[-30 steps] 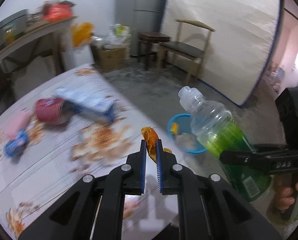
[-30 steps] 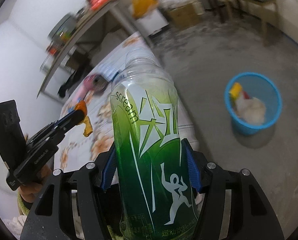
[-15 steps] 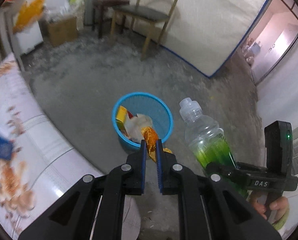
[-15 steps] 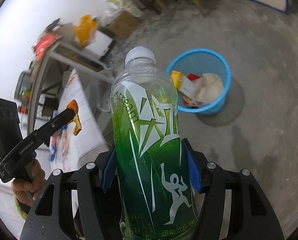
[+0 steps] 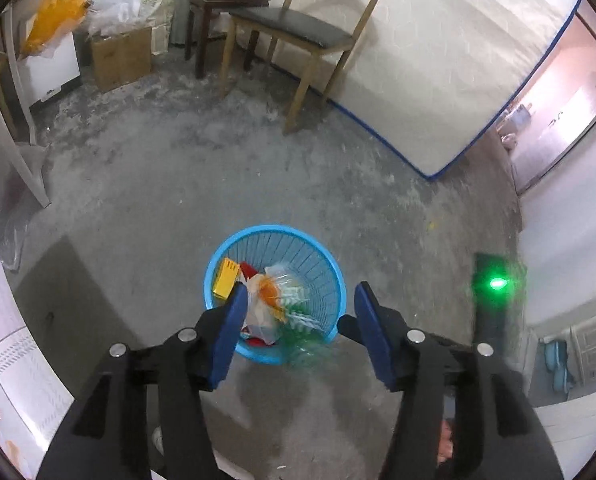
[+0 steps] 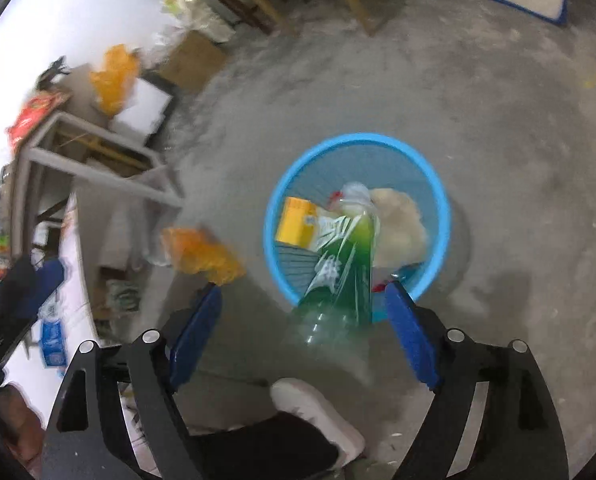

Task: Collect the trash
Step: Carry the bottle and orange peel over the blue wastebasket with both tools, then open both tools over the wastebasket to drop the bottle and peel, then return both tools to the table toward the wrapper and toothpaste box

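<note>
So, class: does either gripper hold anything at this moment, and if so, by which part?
Nothing is held. The left gripper and right gripper are both open; the green bottle and orange peel are free, blurred.

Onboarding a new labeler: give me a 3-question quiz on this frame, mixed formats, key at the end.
1. True or false: the right tongs are shut on the green bottle.
2. Which sits inside the blue basket? A yellow box; B chair; C cardboard carton.
3. Fill in: the orange peel seen from the right wrist is blurred and held by ____ tongs.

Key: 1 false, both tongs are open, left tongs too. 2 A, the yellow box. 3 neither.
</note>
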The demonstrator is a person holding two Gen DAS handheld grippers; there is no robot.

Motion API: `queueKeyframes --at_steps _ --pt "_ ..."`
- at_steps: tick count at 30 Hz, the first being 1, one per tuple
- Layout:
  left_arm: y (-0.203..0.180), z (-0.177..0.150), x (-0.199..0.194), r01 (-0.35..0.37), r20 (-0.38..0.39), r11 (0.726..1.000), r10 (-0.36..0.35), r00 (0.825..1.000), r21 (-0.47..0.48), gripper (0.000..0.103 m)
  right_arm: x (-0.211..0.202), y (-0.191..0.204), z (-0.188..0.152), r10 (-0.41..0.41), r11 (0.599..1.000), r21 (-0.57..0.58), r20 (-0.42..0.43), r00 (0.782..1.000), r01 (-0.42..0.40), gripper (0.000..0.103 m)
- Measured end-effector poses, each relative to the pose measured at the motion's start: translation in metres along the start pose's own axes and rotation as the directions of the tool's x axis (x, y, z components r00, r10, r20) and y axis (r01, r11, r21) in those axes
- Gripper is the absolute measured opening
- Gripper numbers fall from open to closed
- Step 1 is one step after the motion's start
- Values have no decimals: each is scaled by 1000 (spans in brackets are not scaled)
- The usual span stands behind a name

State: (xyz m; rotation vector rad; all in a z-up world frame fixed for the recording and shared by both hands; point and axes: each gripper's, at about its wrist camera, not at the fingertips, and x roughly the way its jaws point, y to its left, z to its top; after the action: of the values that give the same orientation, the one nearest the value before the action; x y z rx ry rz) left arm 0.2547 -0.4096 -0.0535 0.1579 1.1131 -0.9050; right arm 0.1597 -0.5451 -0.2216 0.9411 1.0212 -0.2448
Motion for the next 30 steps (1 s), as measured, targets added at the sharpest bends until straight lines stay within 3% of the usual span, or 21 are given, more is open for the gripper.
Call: queueKeyframes --at_steps 2,10,18,24,30 --pt "2 -6 -6 30 2 1000 -30 1000 -3 57 1 -8 -11 33 999 20 -14 999 -33 80" --pt "17 -34 -40 42 8 999 -42 999 19 58 -12 -39 -52 18 999 44 -48 999 -16 80" --pt "41 -90 -123 31 90 1000 -30 995 -6 60 -39 -41 -74 60 996 71 -37 997 -57 80" --pt "84 -153 -186 -44 196 996 59 979 -79 62 -53 0 -85 116 993 -21 -40 992 -117 80" --pt "149 -215 -240 -143 258 962 203 945 -234 63 -64 82 -99 182 959 -209 -63 981 -191 80"
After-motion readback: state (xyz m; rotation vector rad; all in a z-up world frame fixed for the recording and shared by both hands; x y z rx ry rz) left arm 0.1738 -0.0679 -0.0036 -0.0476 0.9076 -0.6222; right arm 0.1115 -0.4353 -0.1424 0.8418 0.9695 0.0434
